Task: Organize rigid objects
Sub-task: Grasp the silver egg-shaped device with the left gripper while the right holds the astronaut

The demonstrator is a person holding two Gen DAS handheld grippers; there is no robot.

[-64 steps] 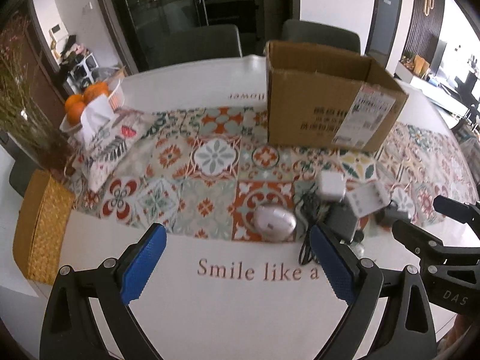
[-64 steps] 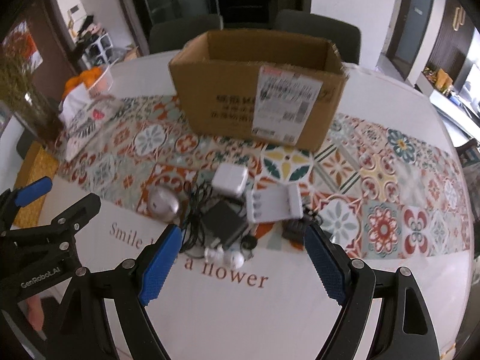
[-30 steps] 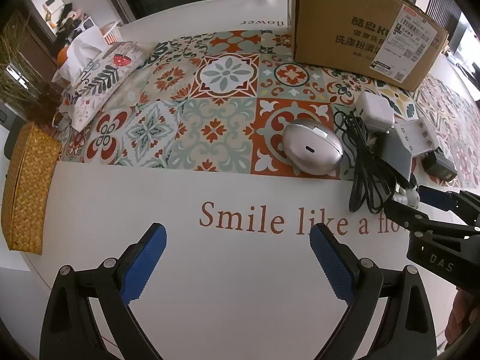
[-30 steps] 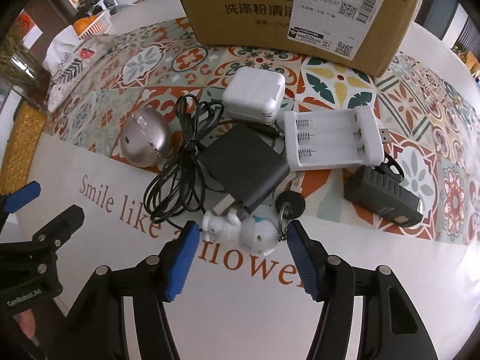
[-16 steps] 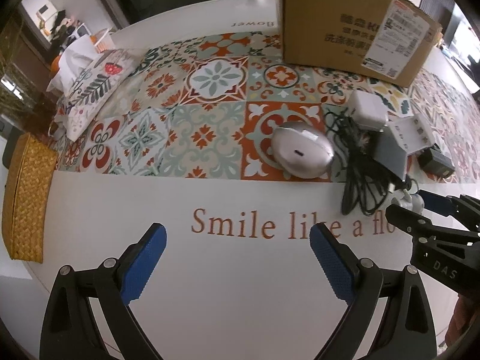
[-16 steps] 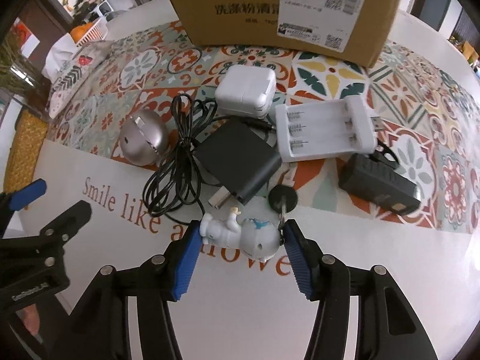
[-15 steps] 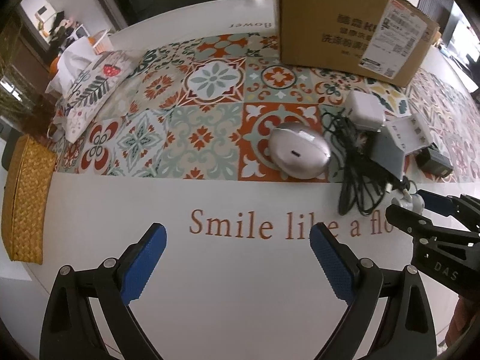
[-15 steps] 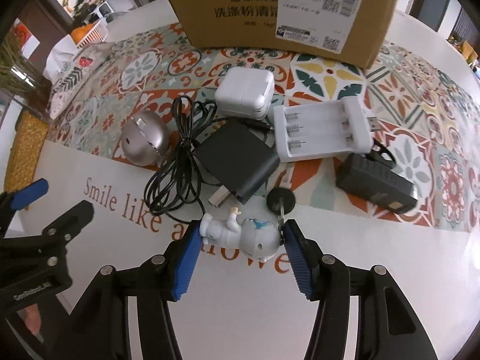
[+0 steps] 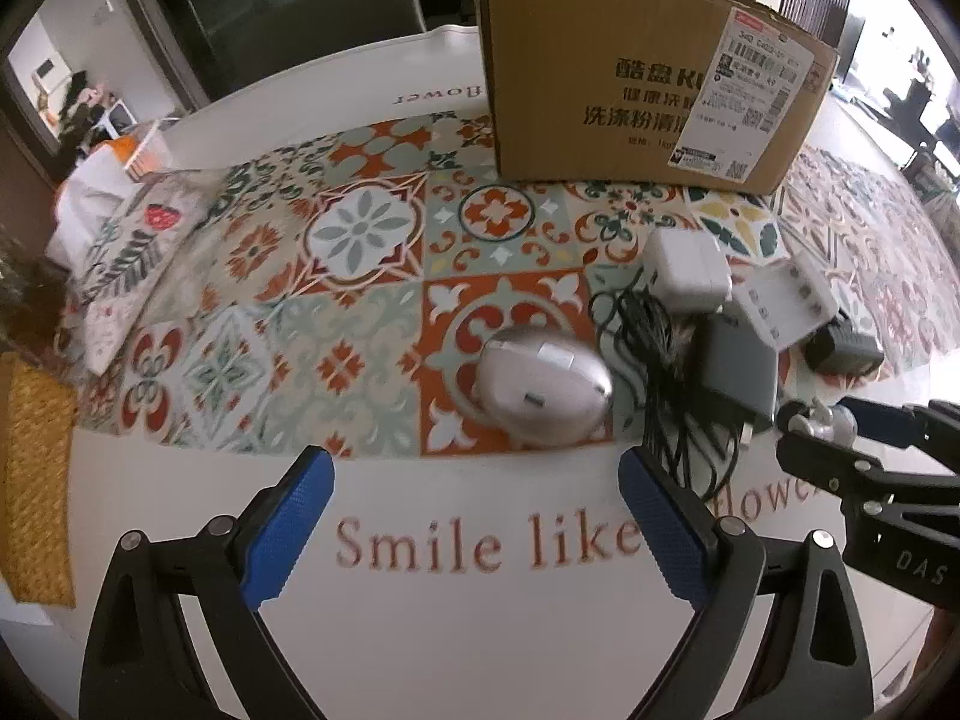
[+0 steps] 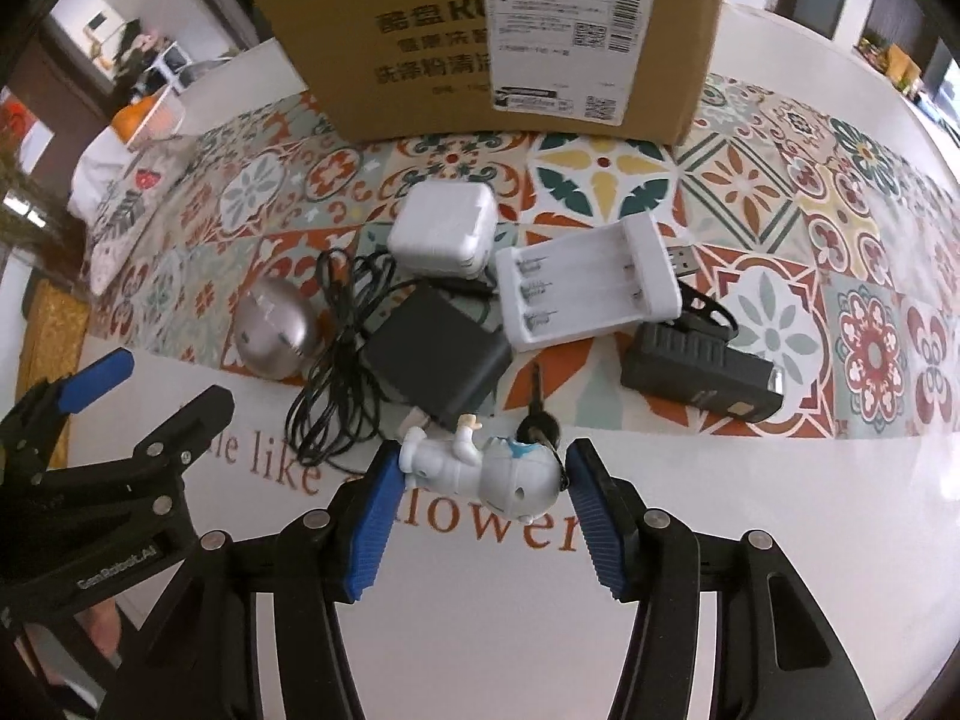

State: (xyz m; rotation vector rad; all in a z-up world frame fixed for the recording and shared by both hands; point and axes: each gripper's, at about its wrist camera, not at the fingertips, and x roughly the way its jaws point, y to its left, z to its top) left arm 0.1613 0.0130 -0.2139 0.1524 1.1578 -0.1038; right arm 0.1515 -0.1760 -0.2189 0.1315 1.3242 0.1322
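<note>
Left gripper (image 9: 474,498) hangs wide apart over the white table (image 9: 456,630), just short of the silver mouse (image 9: 543,387). Right gripper (image 10: 480,480) is clamped on the figurine (image 10: 480,471), key (image 10: 538,414) dangling, box (image 10: 498,30) behind.
</note>
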